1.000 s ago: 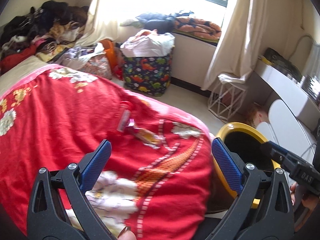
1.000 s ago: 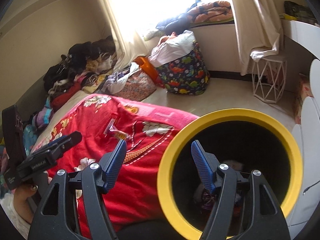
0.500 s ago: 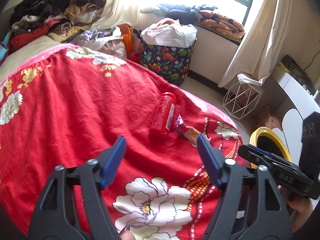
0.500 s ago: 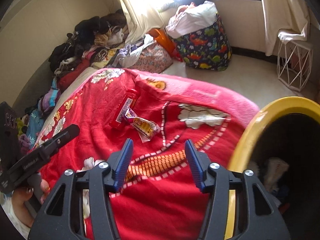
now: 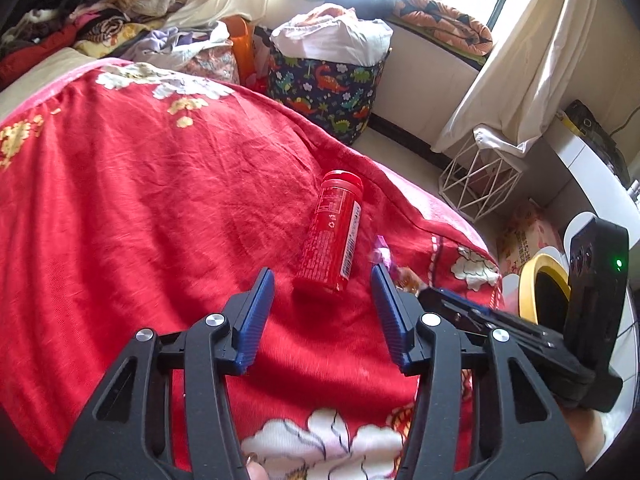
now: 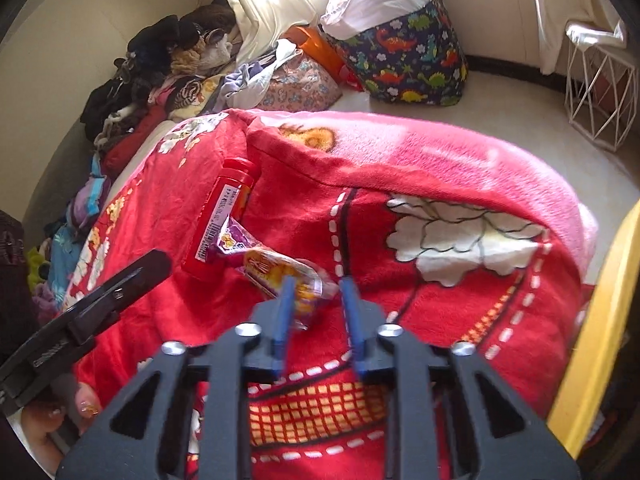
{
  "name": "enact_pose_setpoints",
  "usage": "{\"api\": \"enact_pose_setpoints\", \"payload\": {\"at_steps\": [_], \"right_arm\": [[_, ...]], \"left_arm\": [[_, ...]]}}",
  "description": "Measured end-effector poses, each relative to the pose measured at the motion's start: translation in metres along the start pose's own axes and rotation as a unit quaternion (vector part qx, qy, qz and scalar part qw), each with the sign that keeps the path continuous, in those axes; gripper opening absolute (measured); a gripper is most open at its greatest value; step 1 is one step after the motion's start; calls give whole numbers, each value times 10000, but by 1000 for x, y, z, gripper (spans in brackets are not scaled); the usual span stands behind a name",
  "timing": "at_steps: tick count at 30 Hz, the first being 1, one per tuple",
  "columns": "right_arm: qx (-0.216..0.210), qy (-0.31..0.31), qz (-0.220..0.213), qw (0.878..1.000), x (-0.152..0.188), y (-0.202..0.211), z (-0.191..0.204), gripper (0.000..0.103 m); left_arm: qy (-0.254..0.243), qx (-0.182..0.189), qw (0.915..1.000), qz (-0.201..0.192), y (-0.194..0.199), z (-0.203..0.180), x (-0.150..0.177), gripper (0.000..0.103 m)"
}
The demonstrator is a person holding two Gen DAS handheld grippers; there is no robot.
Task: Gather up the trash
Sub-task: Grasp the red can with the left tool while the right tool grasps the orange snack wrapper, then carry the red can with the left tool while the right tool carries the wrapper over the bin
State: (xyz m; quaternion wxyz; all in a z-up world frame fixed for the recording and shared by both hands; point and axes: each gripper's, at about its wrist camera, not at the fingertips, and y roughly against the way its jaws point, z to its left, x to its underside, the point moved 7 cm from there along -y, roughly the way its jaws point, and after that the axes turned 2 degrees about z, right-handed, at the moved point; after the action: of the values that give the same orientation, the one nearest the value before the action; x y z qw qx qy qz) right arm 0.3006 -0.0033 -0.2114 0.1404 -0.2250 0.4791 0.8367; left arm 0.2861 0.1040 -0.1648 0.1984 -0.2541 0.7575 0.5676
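Left gripper (image 5: 322, 280) was closing around the red cylindrical bottle (image 5: 331, 238), label unreadable; right gripper (image 6: 318, 292) was closing on a crinkly wrapper (image 6: 276, 270).

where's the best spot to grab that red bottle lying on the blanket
Grip the red bottle across its middle, on the labelled barrel. It lies on its side, cap end away, base toward the left hand-held gripper, whose closing jaws already flank its axis. Come down from above, near end first.

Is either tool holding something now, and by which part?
Nothing is gripped yet. The right tool is closing around the near end of the snack wrapper; the left tool is closing near the red bottle.
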Motion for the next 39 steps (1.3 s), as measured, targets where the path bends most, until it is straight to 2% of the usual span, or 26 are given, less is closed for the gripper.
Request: {"api": "enact_pose_setpoints", "payload": {"at_steps": [2,7,11,15,21,27,39], "right_arm": [[18,59,-21,10000,1,1,1,11],[392,171,-312,9986,5,25,0,8],[579,289,-540,9964,13,49,-1,7],[464,304,-719,9959,20,73,1,7],[339,291,-991,9941,23,106,-1,7],[411,194,-1269,9909,24,139,-15,7],[650,-155,-1551,9856,38,186,-60,7]], "left_arm": [[60,30,10000,68,-8,1,-2,40],[133,98,9996,246,-25,-1,-6,39],[117,64,9992,370,-38,-6,-4,30],[15,-89,9992,383,-43,-12,-1,28],[-116,-63,9997,217,-27,-30,6,27],[-292,95,9995,15,-5,-55,11,27],[-618,394,9969,-280,28,-106,16,27]]}}
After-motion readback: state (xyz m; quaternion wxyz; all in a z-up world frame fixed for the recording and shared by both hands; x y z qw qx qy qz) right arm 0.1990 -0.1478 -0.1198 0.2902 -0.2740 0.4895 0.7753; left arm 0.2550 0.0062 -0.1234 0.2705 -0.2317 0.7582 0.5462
